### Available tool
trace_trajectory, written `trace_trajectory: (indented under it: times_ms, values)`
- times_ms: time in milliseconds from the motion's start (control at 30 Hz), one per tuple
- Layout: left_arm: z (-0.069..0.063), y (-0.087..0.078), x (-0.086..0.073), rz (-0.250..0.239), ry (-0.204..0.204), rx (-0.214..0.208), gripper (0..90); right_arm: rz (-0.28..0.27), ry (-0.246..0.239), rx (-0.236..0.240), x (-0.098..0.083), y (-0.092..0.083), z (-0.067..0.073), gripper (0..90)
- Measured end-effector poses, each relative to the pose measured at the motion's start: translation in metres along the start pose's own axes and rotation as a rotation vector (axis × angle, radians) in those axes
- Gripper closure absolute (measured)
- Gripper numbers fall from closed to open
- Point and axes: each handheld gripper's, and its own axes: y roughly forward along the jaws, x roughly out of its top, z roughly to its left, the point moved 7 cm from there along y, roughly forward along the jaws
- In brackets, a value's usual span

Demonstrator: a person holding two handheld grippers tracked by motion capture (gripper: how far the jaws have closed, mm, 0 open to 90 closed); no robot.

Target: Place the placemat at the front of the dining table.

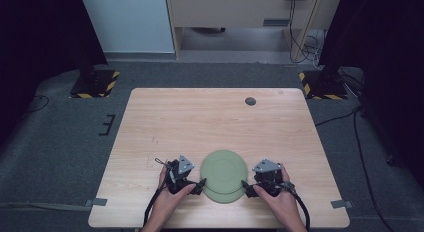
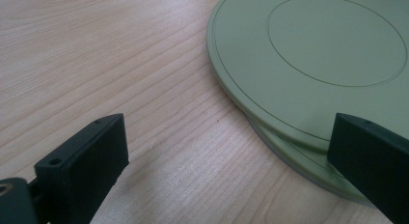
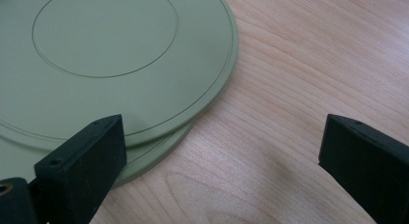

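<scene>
**A:** What lies between the hands?

**B:** Two flat, round, pale green plastic plates, one stacked on the other, near the front edge of the light wooden table [image 1: 165, 117]. The upper green plate [image 1: 224, 167] sits shifted toward the far side, so the lower green plate [image 1: 223, 196] shows as no more than a crescent at the near side. How much of it the upper one covers is hard to say.

**A:** And the grippers?

**B:** The left gripper [image 1: 199, 186] sits at the stack's left edge, the right gripper [image 1: 245, 186] at its right edge. Both have their jaws spread wide with nothing between them. In the left gripper view its gripper [image 2: 231, 161] has one jaw over bare wood and the other in front of the plates' rims; whether that jaw touches them, I cannot tell. The right gripper view mirrors this: its gripper [image 3: 222, 161] has one jaw in front of the lower plate's edge, the other over wood.

**A:** Anything cut off?

**B:** Both gripper views crop the plates at the frame edges, and the jaws hide part of the rims. In the high view the person's forearms leave the bottom edge, and the hands cover much of each gripper's body.
</scene>
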Motion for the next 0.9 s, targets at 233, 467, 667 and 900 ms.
trace_trajectory:
  times_ms: [233, 467, 667, 900]
  values:
    - [0.001, 0.0011, 0.001, -0.005, -0.007, 0.01, 0.0, -0.003, 0.002, -0.013, 0.0012, 0.0011, -0.0019, 2.6]
    - [0.0015, 0.0023, 0.0019, -0.008, -0.011, 0.022, 0.0, -0.002, 0.014, -0.029, 0.002, 0.002, -0.0033, 2.2]
    - [0.0029, 0.0038, 0.0026, -0.013, -0.021, 0.025, 0.0, -0.004, 0.021, -0.039, 0.0029, 0.003, -0.0047, 2.3]
    - [0.0015, 0.0023, 0.0026, -0.019, -0.012, 0.025, 1.8, -0.017, 0.027, -0.027, 0.0035, -0.0021, -0.0043, 4.6]
